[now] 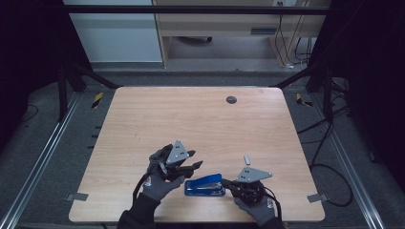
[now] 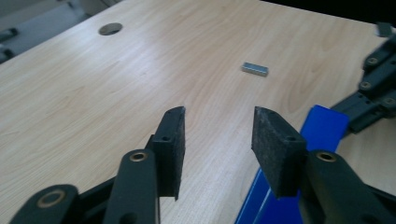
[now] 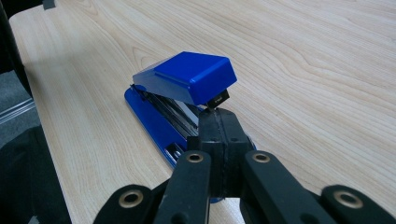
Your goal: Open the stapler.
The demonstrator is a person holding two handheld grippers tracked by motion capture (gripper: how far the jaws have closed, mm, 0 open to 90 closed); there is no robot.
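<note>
A blue stapler (image 1: 205, 186) lies near the table's front edge, its top (image 3: 187, 77) raised off the base (image 3: 149, 121). My right gripper (image 3: 218, 122) is shut, pads pressed together, with its tips resting on the stapler's base just under the lifted top; in the high view the right gripper (image 1: 225, 182) sits at the stapler's right end. My left gripper (image 1: 195, 159) hovers just above and left of the stapler, and the left gripper (image 2: 218, 114) stands open with nothing between its pads. A small grey strip of staples (image 2: 255, 69) lies on the wood beyond it.
The wooden table (image 1: 191, 119) has a round cable hole (image 1: 231, 99) at the back. The staple strip (image 1: 247, 160) lies right of centre. Metal rails and cables run along the floor on both sides. Gloved hands hold both grippers.
</note>
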